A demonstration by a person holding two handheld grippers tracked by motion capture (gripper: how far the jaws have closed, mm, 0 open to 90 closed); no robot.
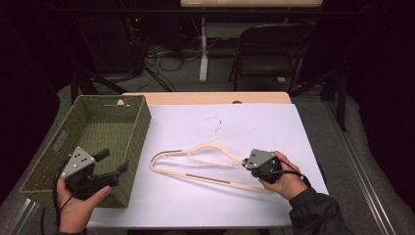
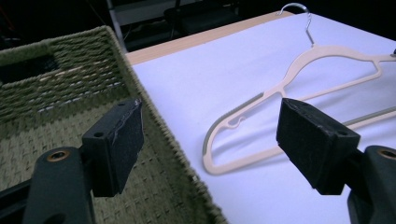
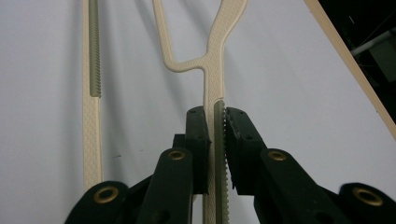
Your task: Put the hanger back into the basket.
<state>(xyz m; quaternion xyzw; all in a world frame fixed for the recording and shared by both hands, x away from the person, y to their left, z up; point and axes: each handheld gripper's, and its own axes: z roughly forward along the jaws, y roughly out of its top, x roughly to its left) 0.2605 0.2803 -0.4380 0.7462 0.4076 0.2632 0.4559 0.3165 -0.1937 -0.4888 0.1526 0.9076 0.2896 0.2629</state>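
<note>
Item: hanger [image 1: 205,159], flat on desk [image 1: 274,127], long axis left-right. We log right hand-held gripper [image 3: 215,140] clamped on its right shoulder. Left hand-held gripper [image 2: 210,140] agape, empty, over basket [image 1: 142,122]; hanger to its right.

In the high view the right gripper [image 1: 247,163] and the hand [image 1: 284,177] cover the hanger's [image 1: 205,164] shoulder end at about 4 o'clock on the sheet, so the grip itself is hidden there. The left hand [image 1: 73,208] is cut off by the bottom edge at 7 o'clock. In the left gripper view the green woven basket [image 2: 88,88] runs off the frame at 9 o'clock, and the hanger runs off at 3 o'clock. In the right gripper view the hanger's bars leave the frame at 12 o'clock.
</note>
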